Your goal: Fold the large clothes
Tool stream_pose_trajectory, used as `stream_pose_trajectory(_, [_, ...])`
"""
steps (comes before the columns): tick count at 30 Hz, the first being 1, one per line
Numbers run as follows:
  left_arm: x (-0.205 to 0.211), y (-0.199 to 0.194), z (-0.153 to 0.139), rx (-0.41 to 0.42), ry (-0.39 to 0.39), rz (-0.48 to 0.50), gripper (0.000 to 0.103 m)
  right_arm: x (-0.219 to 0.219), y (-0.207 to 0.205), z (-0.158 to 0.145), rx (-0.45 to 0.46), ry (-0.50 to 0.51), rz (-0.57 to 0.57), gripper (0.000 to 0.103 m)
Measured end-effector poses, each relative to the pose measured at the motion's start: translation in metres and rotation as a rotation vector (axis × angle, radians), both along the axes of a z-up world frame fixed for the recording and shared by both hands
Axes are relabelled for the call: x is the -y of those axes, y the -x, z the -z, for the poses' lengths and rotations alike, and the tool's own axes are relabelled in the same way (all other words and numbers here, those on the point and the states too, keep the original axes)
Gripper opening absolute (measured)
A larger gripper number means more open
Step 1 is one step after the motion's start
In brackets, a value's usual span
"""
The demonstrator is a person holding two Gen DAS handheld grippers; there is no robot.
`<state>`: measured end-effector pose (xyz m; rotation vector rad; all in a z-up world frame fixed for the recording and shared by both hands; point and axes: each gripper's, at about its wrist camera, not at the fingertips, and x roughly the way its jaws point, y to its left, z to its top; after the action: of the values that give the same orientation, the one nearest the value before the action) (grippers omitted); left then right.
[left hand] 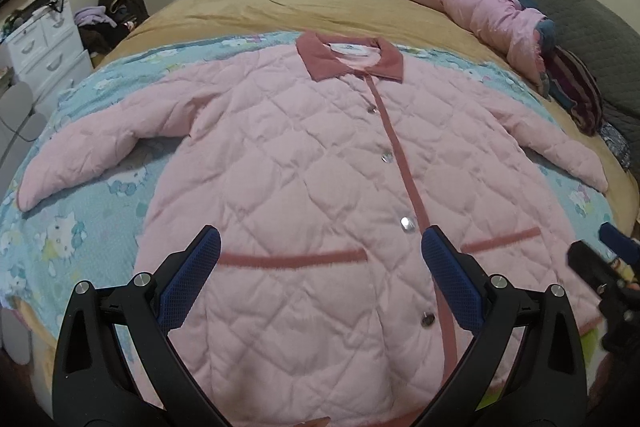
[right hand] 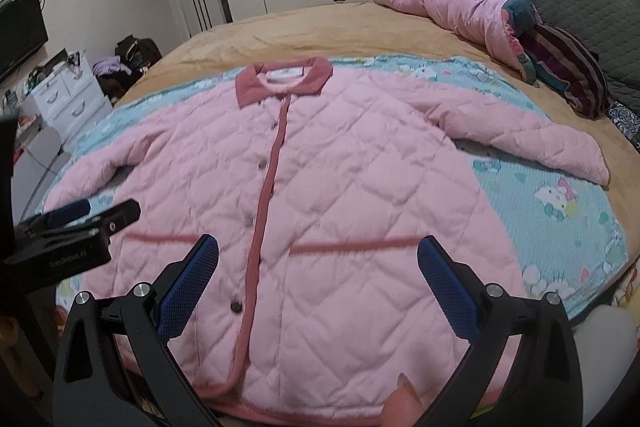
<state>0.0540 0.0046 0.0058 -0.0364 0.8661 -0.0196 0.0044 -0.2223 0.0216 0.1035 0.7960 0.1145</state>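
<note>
- Your left gripper point(left hand: 320, 279) is spread wide and holds nothing; it hovers above the lower front of the jacket, near the hem.
- Your right gripper point(right hand: 318, 283) is likewise spread wide and empty, hovering over the same lower part of the jacket, just beside the left one.
- The pink quilted jacket point(left hand: 320, 167) lies face up and buttoned on a pale blue cartoon-print sheet point(left hand: 60, 227), which covers part of a bed with a tan blanket point(left hand: 300, 3).
- Both sleeves are spread outward: the left sleeve point(left hand: 80, 155) points toward the bed's left edge, the right sleeve point(right hand: 540, 143) toward the pillow side.
- A darker pink collar point(left hand: 348, 57) sits at the far end, with a matching button strip point(left hand: 400, 155) running down the middle.
- The jacket looks soft, padded and fairly light, but bulky; thick quilting will likely spring back from a fold and need pressing flat.
- The fabric seems neither slippery nor fragile, so a firm pinch should hold.
- Good places to take hold appear to be a sleeve cuff, or the hem corner and shoulder on one side.
- A crumpled pink bundle of bedding point(right hand: 460, 7) lies well apart.
</note>
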Motion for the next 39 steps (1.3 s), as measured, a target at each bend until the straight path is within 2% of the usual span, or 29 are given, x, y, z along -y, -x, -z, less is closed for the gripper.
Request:
stream_pose_trajectory(11, [0.007,-0.057,-0.01,-0.006,0.007,0.018,0.094,0.016,-0.061,-0.018,0.012,-0.056,0.009,0.099])
stream_pose_trajectory(17, [0.012,-0.09,-0.009,-0.031,0.025,0.027,0.094,0.028,-0.097,-0.02,0.003,-0.075,0.036,0.099])
stream_pose_trajectory(24, [0.008,-0.127,-0.008,-0.038,0.028,-0.004,0.094,0.048,-0.132,-0.017,0.001,-0.08,0.084,0.099])
stream_pose_trajectory(31, [0.008,-0.16,-0.006,-0.032,0.022,-0.03,0.094,0.082,-0.16,-0.008,-0.005,-0.097,0.165,0.099])
stream_pose_trajectory(39, [0.024,-0.192,0.003,-0.042,0.02,-0.031,0.094,0.141,-0.187,0.01,-0.023,-0.103,0.319,0.099])
